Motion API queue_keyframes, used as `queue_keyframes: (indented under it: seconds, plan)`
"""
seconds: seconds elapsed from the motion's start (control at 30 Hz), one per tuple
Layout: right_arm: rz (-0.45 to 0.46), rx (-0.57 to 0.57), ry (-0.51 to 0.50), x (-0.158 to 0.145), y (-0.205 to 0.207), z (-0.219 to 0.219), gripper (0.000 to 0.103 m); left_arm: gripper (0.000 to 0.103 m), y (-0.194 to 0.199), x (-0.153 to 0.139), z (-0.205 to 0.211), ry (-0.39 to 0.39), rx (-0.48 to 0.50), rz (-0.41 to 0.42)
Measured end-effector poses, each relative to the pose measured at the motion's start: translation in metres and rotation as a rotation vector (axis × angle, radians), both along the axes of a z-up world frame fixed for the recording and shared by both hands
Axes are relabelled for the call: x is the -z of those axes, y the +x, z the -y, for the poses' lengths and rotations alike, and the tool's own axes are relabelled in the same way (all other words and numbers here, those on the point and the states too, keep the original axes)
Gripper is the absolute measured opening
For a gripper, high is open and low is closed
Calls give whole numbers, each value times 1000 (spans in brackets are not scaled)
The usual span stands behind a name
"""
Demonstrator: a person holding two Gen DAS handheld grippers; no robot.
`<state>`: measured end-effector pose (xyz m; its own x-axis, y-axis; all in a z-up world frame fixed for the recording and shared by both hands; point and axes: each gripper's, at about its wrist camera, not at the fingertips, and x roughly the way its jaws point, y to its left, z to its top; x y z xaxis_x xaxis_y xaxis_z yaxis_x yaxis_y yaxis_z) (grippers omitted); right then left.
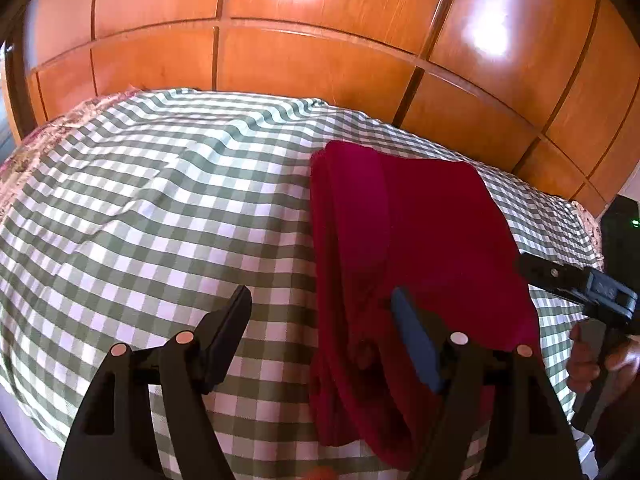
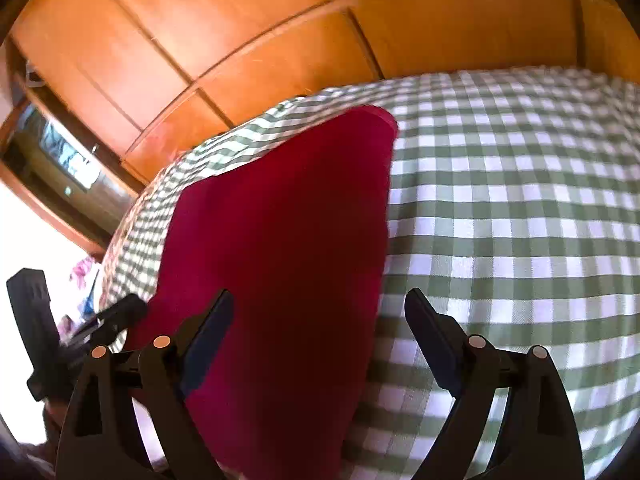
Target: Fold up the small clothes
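1. Left gripper (image 1: 320,332) fills the near edge of the left wrist view, fingers spread wide with nothing pinched; pads clear of the cloth.
2. Red garment (image 1: 420,240), folded into a long strip, lies ahead of that gripper and to its right side; the right finger (image 1: 412,340) hangs over the garment's near part, the left finger (image 1: 228,332) over bare checks.
3. Green-and-white checked bedsheet (image 1: 160,200) under everything; a floral edge shows at its far left.
4. Right gripper (image 2: 320,320) is also spread, the jaws opening at this moment. The garment's right edge runs between the fingers; no pad presses on it.
5. From the right wrist view, the red garment (image 2: 280,240) extends ahead and left of the tool; checked bedsheet (image 2: 520,220) ahead and right.
6. Each tool shows in the other's view: right gripper (image 1: 536,270) just beside the garment's right edge, a hand (image 1: 600,356) on its grip; left gripper (image 2: 128,308) at the garment's left edge.
7. Orange wooden wardrobe panels (image 1: 320,40) stand beyond the bed.
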<state>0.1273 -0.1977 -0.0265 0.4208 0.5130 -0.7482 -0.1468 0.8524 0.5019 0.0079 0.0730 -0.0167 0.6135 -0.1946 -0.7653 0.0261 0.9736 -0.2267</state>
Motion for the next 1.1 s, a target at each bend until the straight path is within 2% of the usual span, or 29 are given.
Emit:
queue_keyframes:
  seconds: [0.13, 0.27, 0.4, 0.5, 0.57, 0.6, 0.63, 0.73, 0.8, 0.93, 1.1]
  plan:
    - [-34, -2, 55, 12, 10, 2, 88, 72, 8, 10, -4, -39, 16, -26]
    - [-72, -28, 133, 26, 14, 3, 88, 74, 16, 29, -13, -127, 39, -59]
    - [-85, -53, 196, 33, 17, 3, 89, 72, 20, 52, -29, -306, 53, -84]
    - [-94, -66, 233, 36, 17, -1, 89, 62, 22, 64, -36, -422, 87, -89]
    - [-108, -97, 256, 38, 19, -11, 79, 53, 24, 70, -38, -502, 121, -99]
    - [-113, -103, 253, 38, 19, -16, 74, 45, 26, 76, -39, -568, 149, -114]
    - [-103, -117, 236, 37, 17, -24, 69, 41, 26, 78, -39, -594, 152, -117]
    - [-81, -100, 231, 29, 11, -27, 51, 33, 23, 77, -36, -614, 161, -104]
    - [-49, -91, 233, 17, 4, -27, 45, 30, 19, 69, -32, -611, 176, -88]
    - [59, -85, 202, -20, -23, -13, 42, 30, 19, 45, -2, -579, 268, -53]
    - [178, 38, 181, -63, -50, 54, 42, 30, 44, 13, 74, -567, 435, -23]
